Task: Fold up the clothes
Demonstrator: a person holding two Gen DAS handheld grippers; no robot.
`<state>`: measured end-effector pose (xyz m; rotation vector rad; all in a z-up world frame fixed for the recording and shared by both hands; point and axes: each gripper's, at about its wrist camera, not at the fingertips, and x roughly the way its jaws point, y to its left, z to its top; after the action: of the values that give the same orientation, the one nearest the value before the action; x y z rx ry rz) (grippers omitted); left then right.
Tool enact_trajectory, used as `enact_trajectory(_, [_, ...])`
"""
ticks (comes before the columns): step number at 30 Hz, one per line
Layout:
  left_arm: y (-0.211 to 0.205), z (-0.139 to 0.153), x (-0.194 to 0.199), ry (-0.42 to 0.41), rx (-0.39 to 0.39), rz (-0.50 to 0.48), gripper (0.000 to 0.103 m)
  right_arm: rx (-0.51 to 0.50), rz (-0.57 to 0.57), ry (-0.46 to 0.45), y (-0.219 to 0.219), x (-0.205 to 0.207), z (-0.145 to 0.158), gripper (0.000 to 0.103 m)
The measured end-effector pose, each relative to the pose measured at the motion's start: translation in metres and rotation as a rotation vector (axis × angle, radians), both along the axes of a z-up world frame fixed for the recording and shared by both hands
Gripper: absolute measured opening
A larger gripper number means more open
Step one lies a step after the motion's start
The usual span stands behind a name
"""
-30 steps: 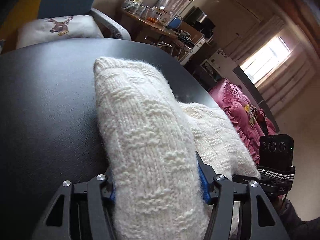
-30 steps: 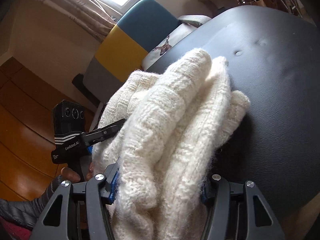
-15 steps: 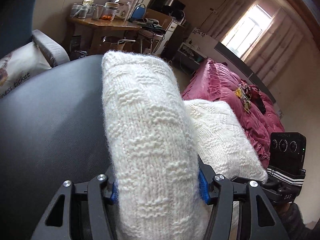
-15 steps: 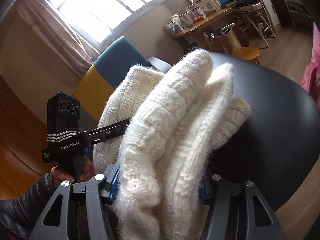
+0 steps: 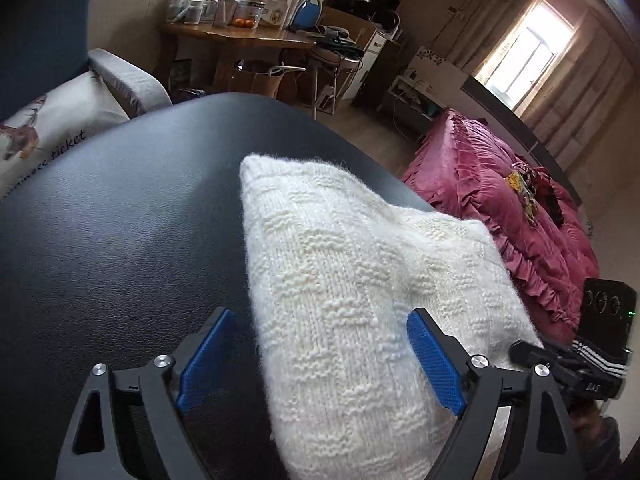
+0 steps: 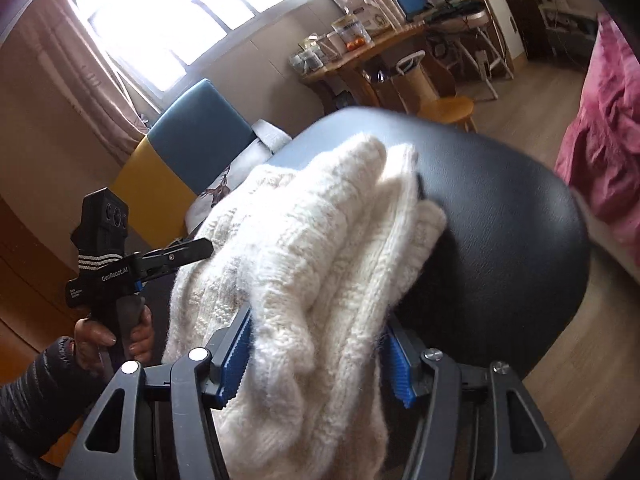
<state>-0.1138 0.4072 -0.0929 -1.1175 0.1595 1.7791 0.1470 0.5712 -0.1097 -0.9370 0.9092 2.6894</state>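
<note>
- Left wrist view: the folded white knit sweater (image 5: 360, 300) is seen lying on the black padded seat (image 5: 120, 220), its long axis running from the near edge away toward the far side, in line with the fingers.
- The left gripper (image 5: 320, 360) is spread wide; its blue pads (image 5: 204, 360) are held clear of the wool on the left side, while the right-hand pad sits just beside or barely against the knit, so nothing is gripped.
- Right wrist view: the right gripper (image 6: 316, 356) is closed on the near end of the sweater (image 6: 320, 248), the thick stacked folds being pinched between its blue pads (image 6: 236, 356).
- From this side the bundle is seen extending away from the jaws toward the far rim of the seat (image 6: 520, 240), with the left gripper (image 6: 192, 250) at its left flank, held in the person's hand (image 6: 116, 332).
- The relation that matters is judged to be this: the garment lies straight ahead of both claws, along their fingers, and only the right one has hold of it.
- Any further fold or shift is judged to fall to the right gripper, the left being free to re-grip the near left edge.
- The far folds appear slightly blurred in the right view, so their exact contact with the seat cannot be told.
</note>
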Motion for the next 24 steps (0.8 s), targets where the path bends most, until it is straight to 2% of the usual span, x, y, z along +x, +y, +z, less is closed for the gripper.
enact_trajectory(2, [-0.012, 0.005, 0.003, 0.023, 0.008, 0.029, 0.094, 0.112, -0.003, 0.018, -0.010, 0.005, 0.024, 0.060])
enact_trajectory(5, [-0.029, 0.014, 0.018, 0.075, 0.060, 0.067, 0.094, 0.228, 0.086, 0.061, -0.039, -0.004, 0.052, 0.060])
enact_trajectory(7, [-0.030, 0.017, 0.037, 0.108, 0.080, 0.039, 0.094, 0.268, 0.174, 0.056, -0.058, -0.016, 0.056, 0.060])
enact_trajectory(9, [-0.023, 0.015, 0.059, 0.129, 0.070, -0.017, 0.094, 0.287, 0.239, -0.001, -0.071, -0.027, 0.046, 0.060])
enact_trajectory(10, [-0.018, 0.010, 0.068, 0.133, 0.051, -0.047, 0.094, 0.282, 0.258, -0.046, -0.074, -0.033, 0.036, 0.060])
enact_trajectory(12, [-0.006, -0.003, 0.081, 0.156, -0.010, -0.070, 0.094, 0.208, 0.248, -0.143, -0.067, -0.036, 0.005, 0.058])
enact_trajectory(13, [-0.002, -0.010, 0.084, 0.170, -0.041, -0.070, 0.094, 0.175, 0.231, -0.142, -0.063, -0.032, -0.007, 0.055])
enact_trajectory(15, [0.000, -0.021, 0.085, 0.179, -0.075, -0.056, 0.097, 0.144, 0.201, -0.063, -0.058, -0.018, -0.017, 0.053])
enact_trajectory(18, [-0.006, -0.021, 0.084, 0.171, -0.072, -0.031, 0.098, 0.124, 0.165, -0.018, -0.057, -0.011, -0.023, 0.053])
enact_trajectory(22, [-0.020, -0.010, 0.084, 0.191, -0.129, 0.095, 0.098, 0.136, 0.107, 0.002, -0.064, -0.010, -0.021, 0.054])
enact_trajectory(24, [-0.032, 0.000, 0.090, 0.248, -0.160, 0.151, 0.098, 0.135, 0.067, -0.010, -0.069, -0.010, -0.014, 0.055])
